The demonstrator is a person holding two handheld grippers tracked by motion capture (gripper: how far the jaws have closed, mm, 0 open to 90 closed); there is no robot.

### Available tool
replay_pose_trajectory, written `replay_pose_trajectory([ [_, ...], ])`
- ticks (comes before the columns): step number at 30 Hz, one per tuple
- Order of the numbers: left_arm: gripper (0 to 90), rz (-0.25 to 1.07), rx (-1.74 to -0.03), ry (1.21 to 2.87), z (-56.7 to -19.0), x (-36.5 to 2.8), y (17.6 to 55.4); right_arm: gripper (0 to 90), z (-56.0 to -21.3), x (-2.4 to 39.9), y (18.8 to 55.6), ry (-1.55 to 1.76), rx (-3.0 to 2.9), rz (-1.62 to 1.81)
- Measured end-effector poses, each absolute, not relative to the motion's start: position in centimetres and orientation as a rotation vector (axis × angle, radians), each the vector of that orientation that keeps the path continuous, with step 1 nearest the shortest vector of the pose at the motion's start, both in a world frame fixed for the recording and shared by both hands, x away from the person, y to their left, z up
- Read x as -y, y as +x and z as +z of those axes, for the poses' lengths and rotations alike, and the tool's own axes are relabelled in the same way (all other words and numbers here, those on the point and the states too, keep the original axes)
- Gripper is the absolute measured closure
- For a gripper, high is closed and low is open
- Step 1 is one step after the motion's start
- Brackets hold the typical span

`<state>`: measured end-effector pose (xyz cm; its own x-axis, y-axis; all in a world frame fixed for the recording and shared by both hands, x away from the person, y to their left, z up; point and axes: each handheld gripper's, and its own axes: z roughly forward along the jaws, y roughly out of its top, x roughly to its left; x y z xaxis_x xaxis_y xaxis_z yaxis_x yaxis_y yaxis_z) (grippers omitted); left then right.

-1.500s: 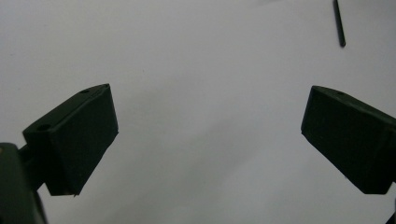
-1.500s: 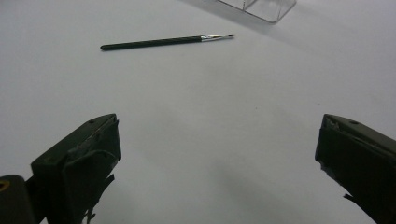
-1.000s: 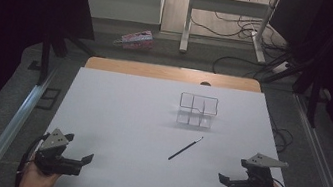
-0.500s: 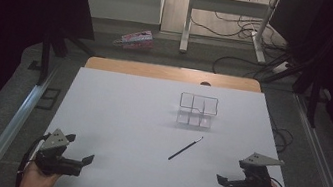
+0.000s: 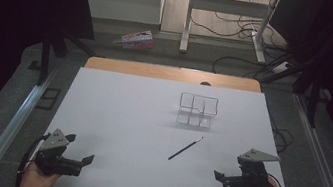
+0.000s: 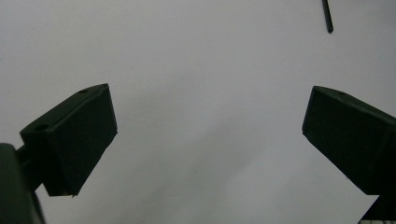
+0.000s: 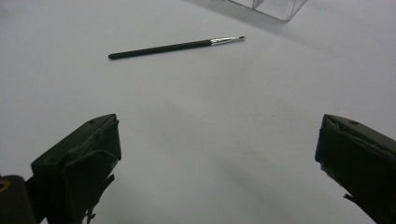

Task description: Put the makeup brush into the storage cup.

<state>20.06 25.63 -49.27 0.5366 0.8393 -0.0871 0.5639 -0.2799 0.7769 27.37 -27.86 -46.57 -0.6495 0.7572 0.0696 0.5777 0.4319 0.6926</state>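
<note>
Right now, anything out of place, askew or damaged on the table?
Nothing damaged or spilled. The thin black brush with a silver ferrule lies loose and diagonal on the white table, apart from the clear plastic divided organizer standing upright. Left gripper and right gripper are open, holding nothing.
</note>
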Motion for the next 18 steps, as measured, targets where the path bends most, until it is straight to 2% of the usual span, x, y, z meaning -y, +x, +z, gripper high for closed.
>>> replay_pose_trajectory([
  [18, 3.7, 0.442, -1.132, 1.99, -49.3, -25.5, 20.1, 0.0, -46.3, 26.5, 28.9, 1.137, -2.518, 0.888],
])
